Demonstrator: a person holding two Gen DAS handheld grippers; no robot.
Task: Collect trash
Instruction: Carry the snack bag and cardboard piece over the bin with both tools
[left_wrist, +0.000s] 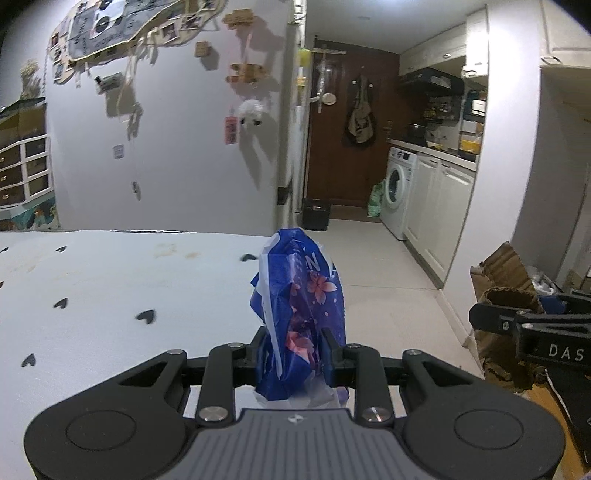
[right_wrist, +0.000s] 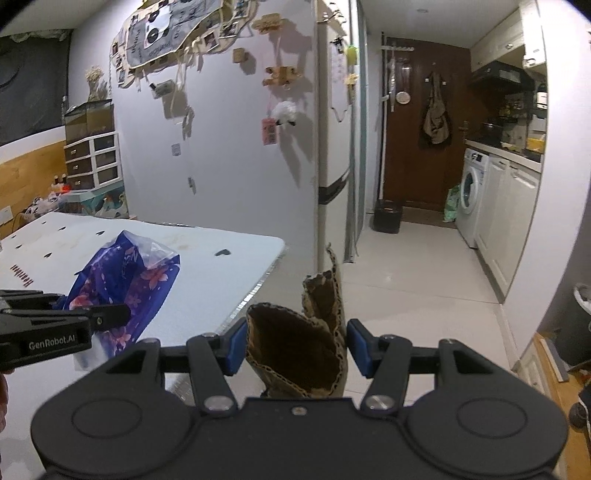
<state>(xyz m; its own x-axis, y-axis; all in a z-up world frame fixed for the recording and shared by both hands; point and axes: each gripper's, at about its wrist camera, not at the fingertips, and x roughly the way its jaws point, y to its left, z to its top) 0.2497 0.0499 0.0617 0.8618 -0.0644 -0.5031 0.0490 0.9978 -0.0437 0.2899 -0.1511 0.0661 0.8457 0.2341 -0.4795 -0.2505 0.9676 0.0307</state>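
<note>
Two bits of trash are up off the white tabletop with little black hearts (left_wrist: 92, 280) right now. Left gripper (left_wrist: 295, 354) is clamped on a crumpled blue plastic bag with pink flowers (left_wrist: 301, 295) — held upright between its pads, over the table's right edge. Just to its right, the right gripper (right_wrist: 295, 345) has its blue pads pinched on a torn brown piece of corrugated cardboard (right_wrist: 299, 347), hanging over the pale tiled floor (right_wrist: 406, 280). Far back — a black bin (right_wrist: 387, 216) by the dark wooden door (right_wrist: 417, 147), then a white washing machine (right_wrist: 471, 192) on the right.
</note>
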